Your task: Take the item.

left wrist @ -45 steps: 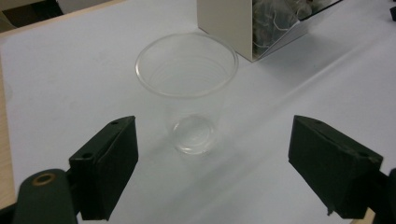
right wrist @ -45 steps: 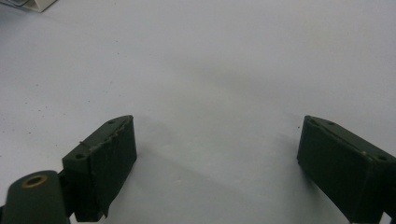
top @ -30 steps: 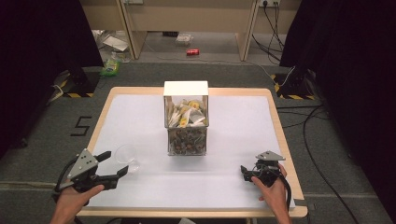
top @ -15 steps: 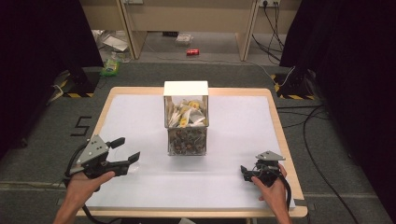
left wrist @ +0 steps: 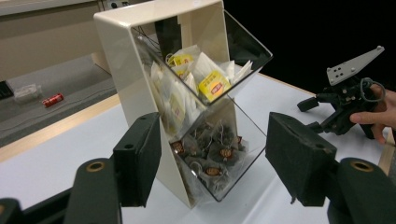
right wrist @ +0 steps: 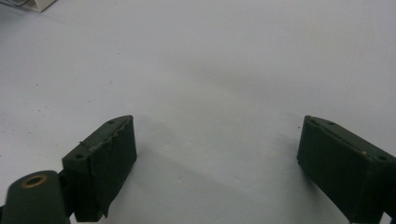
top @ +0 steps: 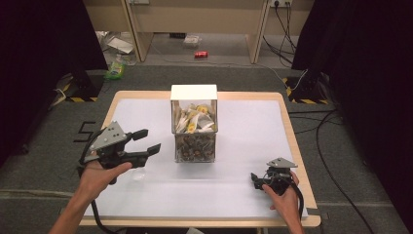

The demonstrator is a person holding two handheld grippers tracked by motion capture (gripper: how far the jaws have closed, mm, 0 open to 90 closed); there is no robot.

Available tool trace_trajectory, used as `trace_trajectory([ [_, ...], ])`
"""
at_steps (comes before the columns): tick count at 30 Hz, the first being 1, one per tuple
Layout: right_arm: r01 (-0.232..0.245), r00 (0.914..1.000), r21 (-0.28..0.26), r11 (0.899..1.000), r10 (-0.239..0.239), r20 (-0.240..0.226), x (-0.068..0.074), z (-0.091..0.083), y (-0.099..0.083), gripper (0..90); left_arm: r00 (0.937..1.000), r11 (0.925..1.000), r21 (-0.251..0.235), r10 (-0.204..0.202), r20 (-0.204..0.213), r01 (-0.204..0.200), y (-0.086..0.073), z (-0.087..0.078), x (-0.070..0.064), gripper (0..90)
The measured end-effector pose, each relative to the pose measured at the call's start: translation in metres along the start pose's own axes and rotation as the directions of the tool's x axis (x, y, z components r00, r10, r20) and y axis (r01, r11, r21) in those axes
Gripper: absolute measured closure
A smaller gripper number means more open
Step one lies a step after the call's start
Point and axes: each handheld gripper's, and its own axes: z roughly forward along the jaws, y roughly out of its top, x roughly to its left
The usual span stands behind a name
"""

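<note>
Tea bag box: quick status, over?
Left gripper open, raised, aimed at tea bag box. Right gripper open, low over table. Box upright, untouched. Nothing blocking.

Cream dispenser (top: 193, 92); yellow-labelled white tea bags (left wrist: 211, 84) above dark sachets (left wrist: 212, 156); black fingers (left wrist: 140, 158); white table cover (top: 248, 131).

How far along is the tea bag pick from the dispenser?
Done: nothing pulled yet; both jaw pairs stand open and empty. In hand: the left gripper is raised and aimed at the dispenser, its lower bin of dark tea bags between the jaws in the left gripper view. Left: reach in, grip a bag, pull it out. The right gripper rests on the table.
</note>
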Motion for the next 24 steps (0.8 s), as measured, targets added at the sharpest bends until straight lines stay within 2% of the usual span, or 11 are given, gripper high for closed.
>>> trace_trajectory([
  [7, -0.003, 1.0, 0.001, 1.0, 0.003, -0.001, 0.0, 0.0, 0.0, 12.3, 0.9999, 0.9999, -0.005, 0.012, 0.007, -0.012, 0.021, 0.019, -0.004, 40.4],
  [9, -0.002, 1.0, 0.001, 1.0, 0.002, -0.001, 0.0, 0.0, 0.0, 12.4, 0.9996, 0.9998, 0.007, 0.016, 0.021, -0.016, 0.026, 0.026, -0.006, 40.4],
  [12, -0.002, 1.0, 0.003, 1.0, 0.002, -0.001, 0.0, 0.0, 0.0, 12.4, 0.9994, 0.9993, 0.023, 0.029, 0.02, -0.029, 0.033, 0.04, -0.009, 42.4],
  [20, 0.002, 1.0, 0.002, 1.0, -0.002, -0.001, 0.0, 0.0, 0.0, 12.4, 0.9997, 0.9993, 0.031, 0.019, 0.014, -0.019, 0.04, 0.064, -0.01, 47.4],
  [24, -0.001, 1.0, 0.003, 1.0, 0.001, 0.0, 0.0, 0.0, 0.0, 12.4, 0.9999, 0.9986, 0.052, 0.013, 0.01, -0.013, 0.043, 0.077, -0.009, 48.7],
])
